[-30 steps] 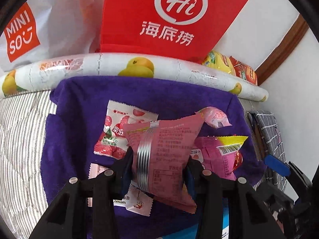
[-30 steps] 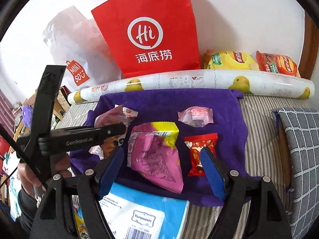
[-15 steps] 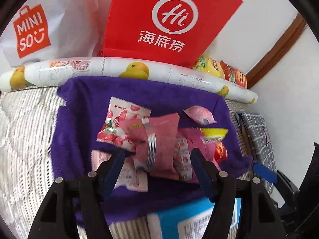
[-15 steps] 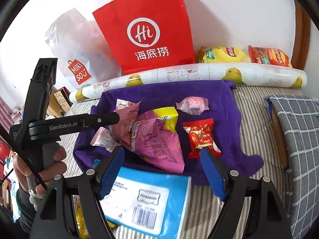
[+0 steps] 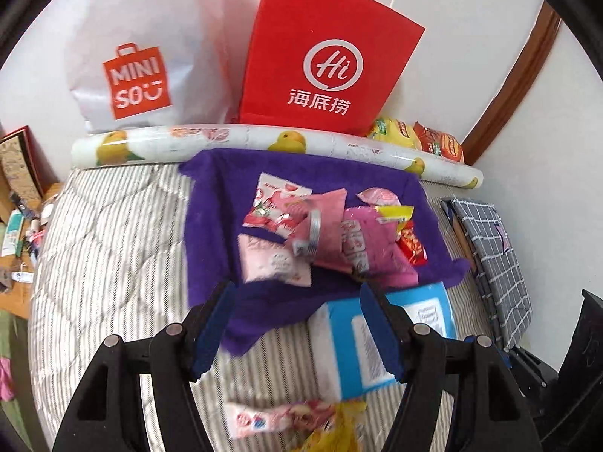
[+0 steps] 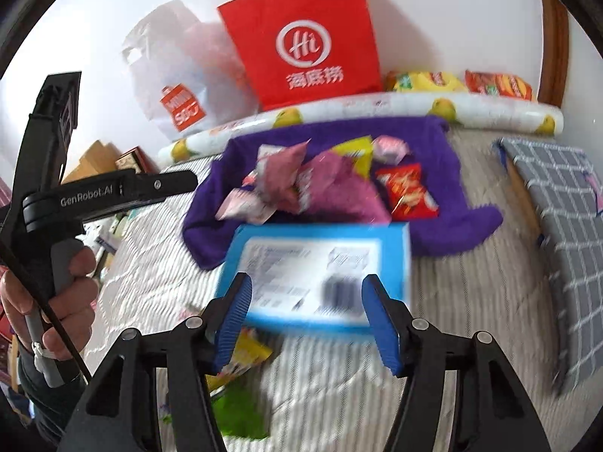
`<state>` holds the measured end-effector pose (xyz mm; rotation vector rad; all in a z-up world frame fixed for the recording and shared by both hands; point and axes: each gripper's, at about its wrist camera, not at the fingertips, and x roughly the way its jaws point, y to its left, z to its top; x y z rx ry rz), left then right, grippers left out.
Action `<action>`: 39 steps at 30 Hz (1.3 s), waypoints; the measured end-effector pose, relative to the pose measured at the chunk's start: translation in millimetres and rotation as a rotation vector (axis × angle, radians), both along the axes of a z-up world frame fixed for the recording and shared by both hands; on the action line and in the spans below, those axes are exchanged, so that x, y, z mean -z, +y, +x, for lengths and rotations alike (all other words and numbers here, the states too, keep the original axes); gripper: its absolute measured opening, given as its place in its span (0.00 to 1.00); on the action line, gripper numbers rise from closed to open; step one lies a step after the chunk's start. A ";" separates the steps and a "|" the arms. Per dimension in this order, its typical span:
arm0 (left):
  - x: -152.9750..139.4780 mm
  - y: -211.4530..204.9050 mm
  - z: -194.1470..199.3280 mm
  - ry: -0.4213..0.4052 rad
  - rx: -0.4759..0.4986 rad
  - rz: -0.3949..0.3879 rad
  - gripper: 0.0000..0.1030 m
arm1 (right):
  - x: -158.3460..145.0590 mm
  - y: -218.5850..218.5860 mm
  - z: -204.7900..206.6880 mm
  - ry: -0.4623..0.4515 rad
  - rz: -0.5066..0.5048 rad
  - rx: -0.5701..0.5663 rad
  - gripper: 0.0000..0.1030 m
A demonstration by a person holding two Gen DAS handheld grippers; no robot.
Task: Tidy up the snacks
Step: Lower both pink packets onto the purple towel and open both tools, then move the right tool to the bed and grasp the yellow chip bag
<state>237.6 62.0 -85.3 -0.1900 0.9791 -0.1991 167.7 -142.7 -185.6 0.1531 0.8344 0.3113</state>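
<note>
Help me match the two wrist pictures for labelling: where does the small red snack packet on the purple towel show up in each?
Left wrist: the red snack packet lies right of centre, at the pile's right edge.
Right wrist: the packet lies right of centre, right of the pink bags.
Shared landmark: the red Hi bag behind the towel.

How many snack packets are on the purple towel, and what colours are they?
Pink: 3, namely the silver-seamed packet, the pale packet and the small puffy packet
Magenta with a yellow top: 1, the magenta packet
Red: 1, the red packet
White with red fruit: 1, the white packet
Total: 6 on the purple towel
</note>
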 end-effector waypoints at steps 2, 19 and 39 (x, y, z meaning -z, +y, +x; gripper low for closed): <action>0.2 5.9 -9.7 -0.002 -0.006 -0.004 0.65 | 3.3 10.6 -11.7 0.012 0.002 -0.013 0.59; 23.6 67.4 -72.4 0.007 -0.071 -0.051 0.65 | 51.5 70.4 -34.3 0.183 0.034 -0.034 0.61; 57.2 86.3 -112.4 0.056 -0.084 -0.060 0.65 | 65.3 91.7 -32.3 0.222 0.129 -0.045 0.43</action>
